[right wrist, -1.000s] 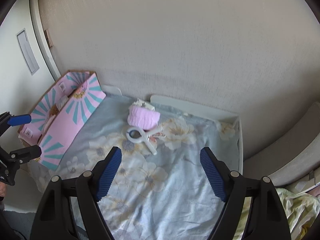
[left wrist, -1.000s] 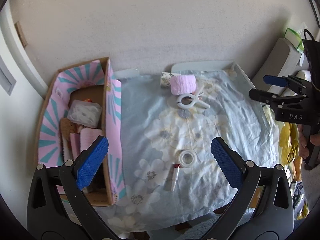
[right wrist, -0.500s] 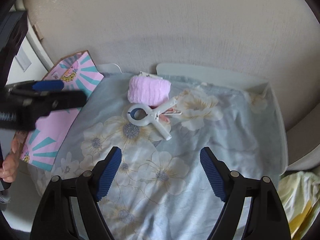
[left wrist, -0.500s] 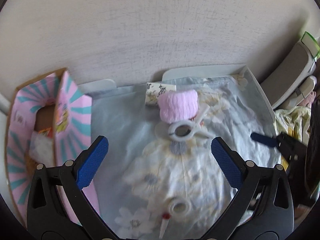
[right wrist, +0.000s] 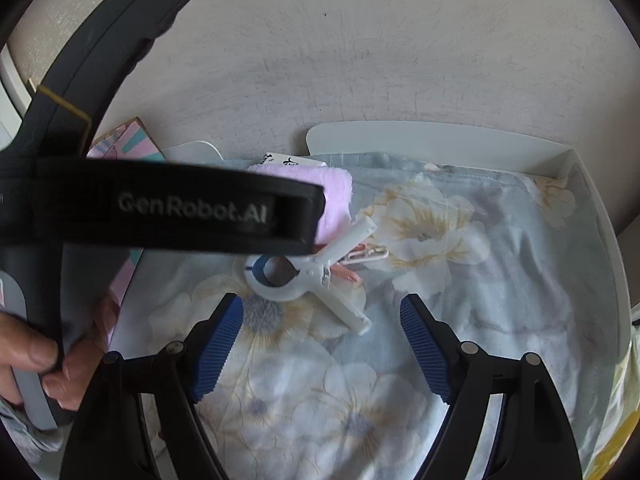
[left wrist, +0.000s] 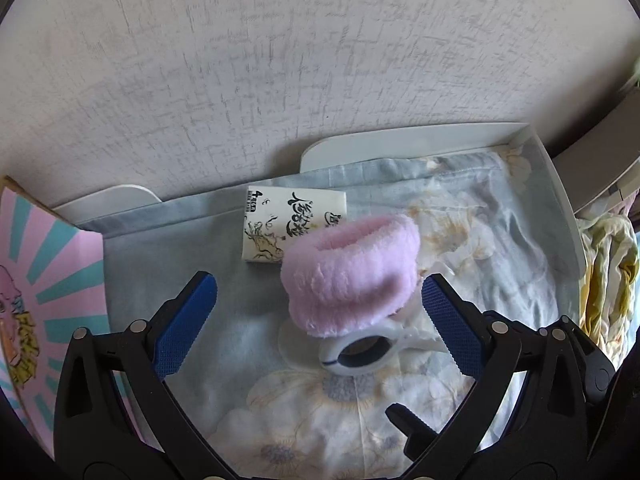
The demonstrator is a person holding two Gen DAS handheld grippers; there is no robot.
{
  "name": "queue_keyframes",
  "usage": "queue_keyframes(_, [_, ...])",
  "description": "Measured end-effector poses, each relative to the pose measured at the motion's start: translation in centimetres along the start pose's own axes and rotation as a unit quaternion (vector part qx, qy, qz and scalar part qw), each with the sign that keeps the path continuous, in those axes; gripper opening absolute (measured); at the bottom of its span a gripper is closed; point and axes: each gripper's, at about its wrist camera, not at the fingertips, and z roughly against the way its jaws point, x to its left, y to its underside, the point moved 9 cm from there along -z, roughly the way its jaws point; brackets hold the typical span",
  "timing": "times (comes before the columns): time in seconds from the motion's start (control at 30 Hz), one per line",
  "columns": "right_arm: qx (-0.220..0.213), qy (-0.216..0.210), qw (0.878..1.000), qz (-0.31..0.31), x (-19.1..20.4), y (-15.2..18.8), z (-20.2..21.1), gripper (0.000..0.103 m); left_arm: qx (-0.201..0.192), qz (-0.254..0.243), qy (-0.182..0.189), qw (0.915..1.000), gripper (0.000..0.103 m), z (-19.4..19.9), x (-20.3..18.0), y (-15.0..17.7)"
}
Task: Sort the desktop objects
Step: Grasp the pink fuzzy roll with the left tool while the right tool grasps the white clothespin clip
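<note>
Pink fluffy band (left wrist: 352,276) lies on white clip (left wrist: 362,354) beside tissue pack (left wrist: 280,220) on floral cloth (left wrist: 500,240); left gripper (left wrist: 320,320) and right gripper (right wrist: 320,344) both gape empty, so closing may snag the clip too.

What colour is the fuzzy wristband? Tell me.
Fuzzy wristband: pale pink, clearest in the left wrist view.

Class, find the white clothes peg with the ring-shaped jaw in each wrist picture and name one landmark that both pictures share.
Left wrist view: the white clothes peg lies low, just right of centre, partly under the pink fluffy band.
Right wrist view: it lies near the centre, in full view, below and right of the band.
Shared landmark: the printed tissue packet behind the band.
</note>
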Motion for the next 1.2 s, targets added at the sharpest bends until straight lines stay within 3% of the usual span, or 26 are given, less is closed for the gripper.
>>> queue_keyframes(0.17, [0.008, 0.001, 1.0, -0.001, 0.3, -0.3, -1.4, 0.078, 0.005, 0.017, 0.02, 0.9996, 0.071, -0.5, 0.7, 0.2])
queue_keyframes(0.47, [0.013, 0.006, 1.0, -0.006, 0.4, -0.8, -2.5, 0.078, 0.0, 0.023, 0.037, 0.9991, 0.042, 0.3, 1.1, -0.2])
queue_keyframes(0.6, [0.019, 0.002, 1.0, -0.009, 0.2, -0.6, -2.9, 0.067, -0.003, 0.035, 0.044, 0.9984, 0.035, 0.7, 1.8, -0.4])
queue_keyframes(0.67, [0.02, 0.006, 1.0, -0.009, 0.1, -0.7, -2.9, 0.051, -0.007, 0.04, 0.047, 0.9981, 0.032, 0.9, 2.0, -0.5])
queue_keyframes(0.8, [0.023, 0.01, 1.0, -0.007, 0.1, -0.7, -2.7, 0.036, -0.015, 0.04, 0.05, 0.9978, 0.03, 1.5, 2.1, -0.6])
queue_keyframes(1.2, [0.02, 0.0, 1.0, -0.014, 0.4, -0.1, -0.8, 0.029, -0.033, 0.041, 0.057, 0.997, 0.023, 2.1, 1.7, -0.8])
